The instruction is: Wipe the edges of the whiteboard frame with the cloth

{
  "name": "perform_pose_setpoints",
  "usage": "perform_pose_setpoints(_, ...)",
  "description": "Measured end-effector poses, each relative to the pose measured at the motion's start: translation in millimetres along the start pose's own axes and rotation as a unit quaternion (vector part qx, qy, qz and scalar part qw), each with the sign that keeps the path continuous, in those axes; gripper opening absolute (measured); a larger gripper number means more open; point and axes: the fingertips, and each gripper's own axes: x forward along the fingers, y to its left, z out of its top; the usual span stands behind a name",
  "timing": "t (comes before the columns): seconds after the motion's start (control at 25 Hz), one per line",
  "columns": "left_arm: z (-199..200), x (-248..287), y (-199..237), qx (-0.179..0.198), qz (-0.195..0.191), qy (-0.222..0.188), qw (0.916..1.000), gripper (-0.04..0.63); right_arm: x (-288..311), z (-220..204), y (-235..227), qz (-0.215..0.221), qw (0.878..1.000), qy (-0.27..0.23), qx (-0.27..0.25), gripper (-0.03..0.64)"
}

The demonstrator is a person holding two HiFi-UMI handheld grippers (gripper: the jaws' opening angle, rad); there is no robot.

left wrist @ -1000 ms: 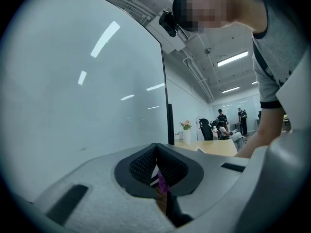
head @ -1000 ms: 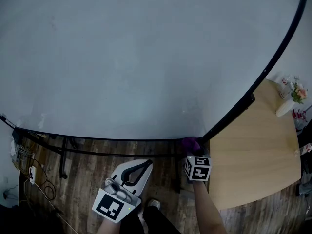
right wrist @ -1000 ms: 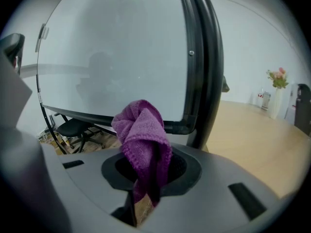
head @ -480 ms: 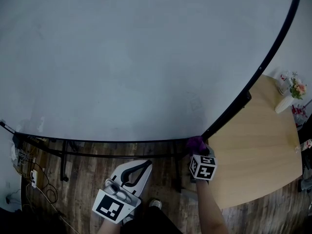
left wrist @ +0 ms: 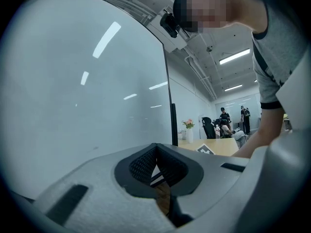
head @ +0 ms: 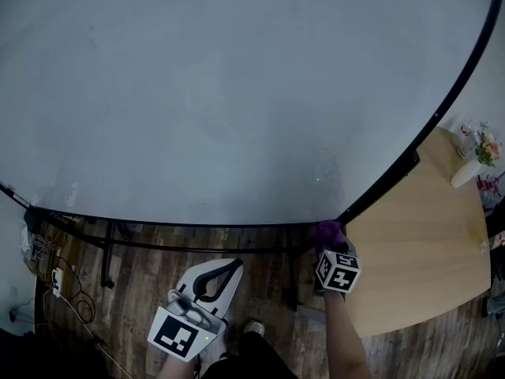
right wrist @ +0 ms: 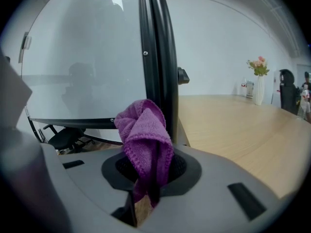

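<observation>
Cloth [right wrist: 145, 140], purple and nubby, bunches in a soft fold between the pinched jaws of my right gripper [right wrist: 146, 176]. It sits against the rounded black whiteboard frame [right wrist: 158, 57] at its lower corner, beside the smooth wooden table [right wrist: 233, 130]. My left gripper [left wrist: 156, 165] hangs low, its ribbed jaws together on nothing.

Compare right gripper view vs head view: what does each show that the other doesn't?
Right gripper view only: the right gripper seen close up, jaws clamped on the purple cloth, which sits at the black frame near its bottom corner. Head view only: the left gripper, held low with jaws together, and a white power strip on the floor. Both: cloth, frame, wooden table, flower vase.
</observation>
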Motion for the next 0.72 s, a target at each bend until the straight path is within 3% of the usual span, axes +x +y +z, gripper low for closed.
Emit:
perform_pose_setpoints(0.4,10.8,-56.8,10.7,0.01,0.025,0.001,0.9996,0.017,-45.1,8.8,34.1,0.018,0.999,-0.03,-0.001,0.077)
perform_pose_setpoints(0.72,25.8,-125.3,21.2,0.028,0.072,-0.016,0.9969,0.017,-103.0,7.4,73.9,0.049,0.997,-0.051,-0.015,0.077)
